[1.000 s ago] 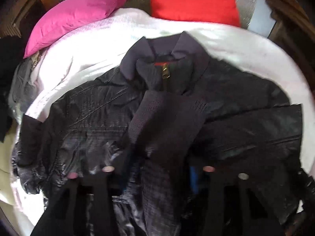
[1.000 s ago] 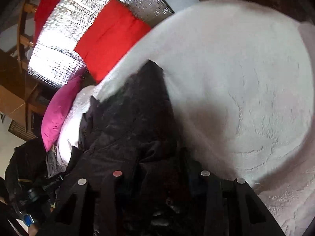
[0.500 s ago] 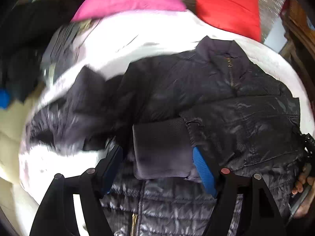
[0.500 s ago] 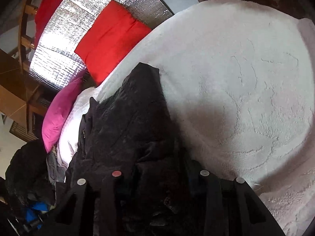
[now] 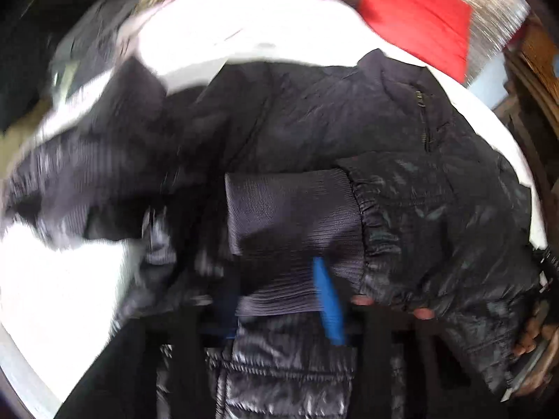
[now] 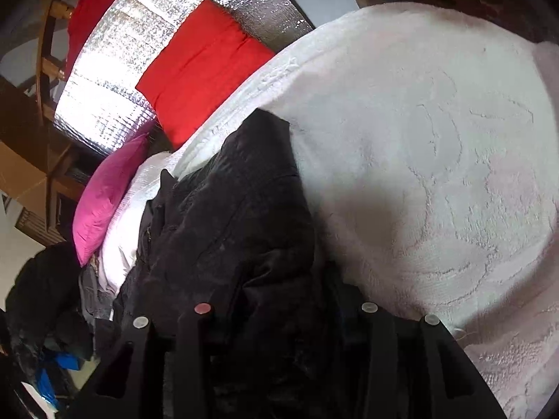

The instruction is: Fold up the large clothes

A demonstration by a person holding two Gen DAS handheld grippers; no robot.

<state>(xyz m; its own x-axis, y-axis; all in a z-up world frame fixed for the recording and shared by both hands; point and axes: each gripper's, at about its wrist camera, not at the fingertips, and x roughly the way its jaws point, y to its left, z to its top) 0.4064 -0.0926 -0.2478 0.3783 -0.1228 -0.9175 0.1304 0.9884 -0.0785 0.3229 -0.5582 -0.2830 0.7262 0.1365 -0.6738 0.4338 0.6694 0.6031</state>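
Black puffer jacket [image 5: 401, 188] lies on the white blanket [image 6: 436, 139]. Left claw [image 5: 279, 300] closing, ribbed cuff [image 5: 293, 223] between its jaws. Right claw [image 6: 283, 317] opening, jacket fabric between its jaws. Risk: slick shell slips out, sleeve fold springs open.

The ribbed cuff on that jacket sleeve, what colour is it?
Dark grey, finely ribbed; the cuff shows best in the left wrist view.
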